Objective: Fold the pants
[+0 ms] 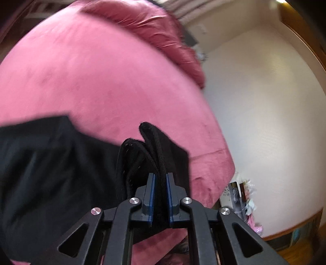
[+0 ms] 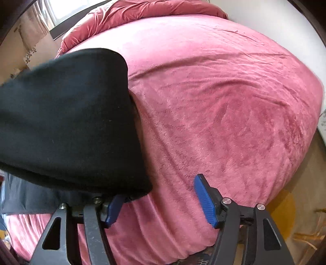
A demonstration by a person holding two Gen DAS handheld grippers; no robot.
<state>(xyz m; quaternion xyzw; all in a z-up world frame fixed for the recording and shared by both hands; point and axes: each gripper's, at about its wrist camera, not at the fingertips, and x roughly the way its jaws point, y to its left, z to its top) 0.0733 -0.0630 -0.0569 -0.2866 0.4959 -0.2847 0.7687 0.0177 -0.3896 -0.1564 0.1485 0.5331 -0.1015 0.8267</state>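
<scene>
The black pants (image 1: 51, 159) lie on the pink bed blanket (image 1: 91, 81). My left gripper (image 1: 161, 179) is shut on a bunched edge of the pants, whose folded layers stick up between the blue pads (image 1: 152, 191). In the right wrist view the pants (image 2: 67, 118) drape over the left side and cover the tip of the left finger. My right gripper (image 2: 161, 193) is open, with its right blue pad (image 2: 203, 199) bare over the blanket (image 2: 224, 102). Nothing is held between its fingers.
A bunched pink duvet (image 2: 152, 10) lies at the head of the bed. A white wall (image 1: 264, 102) stands beside the bed, with small items (image 1: 244, 199) by the wooden floor. A window (image 2: 67, 8) is at the far left.
</scene>
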